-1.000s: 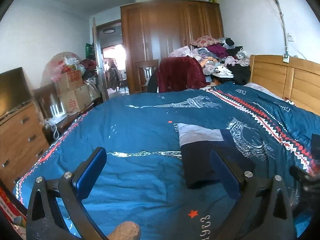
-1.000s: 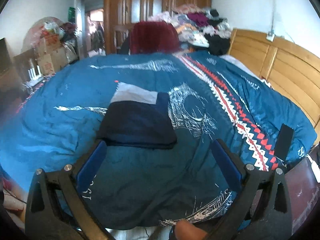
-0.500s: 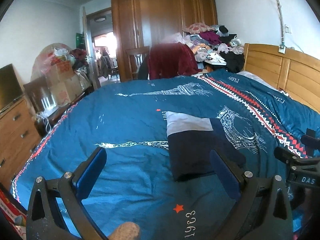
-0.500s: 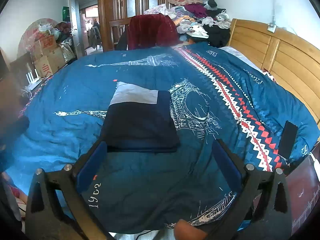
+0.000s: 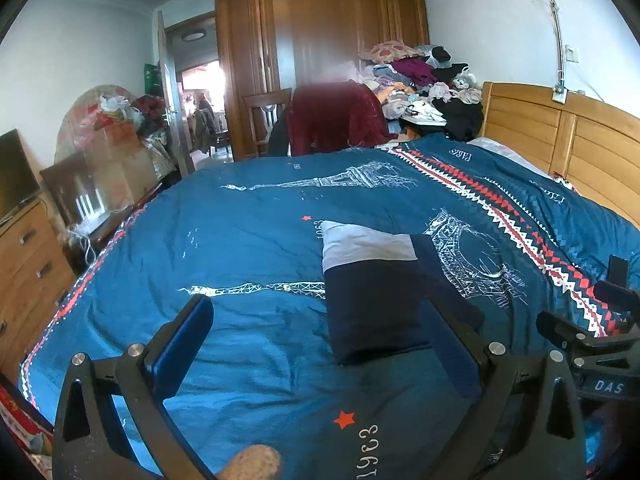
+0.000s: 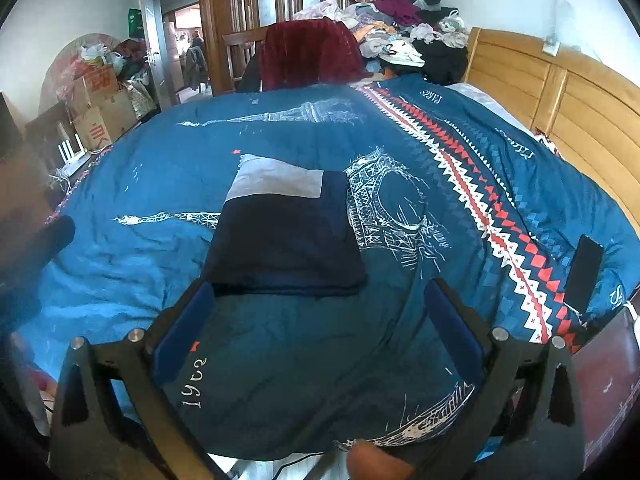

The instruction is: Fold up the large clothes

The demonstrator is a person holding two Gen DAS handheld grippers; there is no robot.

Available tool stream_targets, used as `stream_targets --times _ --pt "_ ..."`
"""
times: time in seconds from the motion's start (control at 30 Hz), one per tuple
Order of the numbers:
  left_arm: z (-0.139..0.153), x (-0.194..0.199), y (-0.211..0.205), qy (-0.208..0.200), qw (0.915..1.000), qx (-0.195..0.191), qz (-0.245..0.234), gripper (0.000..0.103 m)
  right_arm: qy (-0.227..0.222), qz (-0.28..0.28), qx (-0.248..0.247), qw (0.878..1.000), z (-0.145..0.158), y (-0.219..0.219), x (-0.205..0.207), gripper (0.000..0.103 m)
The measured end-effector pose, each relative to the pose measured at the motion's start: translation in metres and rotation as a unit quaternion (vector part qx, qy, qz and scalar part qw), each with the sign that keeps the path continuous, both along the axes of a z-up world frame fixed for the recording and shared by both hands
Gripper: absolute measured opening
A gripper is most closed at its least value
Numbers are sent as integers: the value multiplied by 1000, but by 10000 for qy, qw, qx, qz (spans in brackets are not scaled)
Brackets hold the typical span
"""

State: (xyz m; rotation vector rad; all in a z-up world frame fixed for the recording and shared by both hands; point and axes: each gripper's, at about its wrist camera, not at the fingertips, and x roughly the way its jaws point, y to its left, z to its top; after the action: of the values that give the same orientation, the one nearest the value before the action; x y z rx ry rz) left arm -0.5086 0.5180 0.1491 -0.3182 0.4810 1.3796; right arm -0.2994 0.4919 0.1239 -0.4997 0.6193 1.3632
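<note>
Right wrist: right gripper (image 6: 320, 320) wide apart, empty | left gripper (image 5: 320, 336) likewise | folded garment (image 6: 286, 246) untouched

The dark navy folded garment with a pale grey panel (image 5: 372, 304) had its lower right corner hidden behind the blue-padded right finger (image 5: 452, 344) of the left gripper, low in the left wrist view. At the right edge of that frame, the black body of the right gripper (image 5: 592, 344) was cut off, only the letters "DAS" readable. In the right wrist view, a dark blurred shape (image 6: 36, 240) at the left edge was too smeared to identify. A flat black rectangular object (image 6: 584, 268) lay on the blue printed quilt (image 6: 280, 360) at the right; what it was could not be told. The heap of mixed clothes (image 5: 420, 84) at upper centre was too small to sort.
</note>
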Motion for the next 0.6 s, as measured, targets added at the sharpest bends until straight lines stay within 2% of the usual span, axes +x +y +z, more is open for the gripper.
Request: stream_targets --times 0.6 --pt "-6 6 4 110 9998 -135 -81 103 46 -51 -114 9999 -5 -1 5 103"
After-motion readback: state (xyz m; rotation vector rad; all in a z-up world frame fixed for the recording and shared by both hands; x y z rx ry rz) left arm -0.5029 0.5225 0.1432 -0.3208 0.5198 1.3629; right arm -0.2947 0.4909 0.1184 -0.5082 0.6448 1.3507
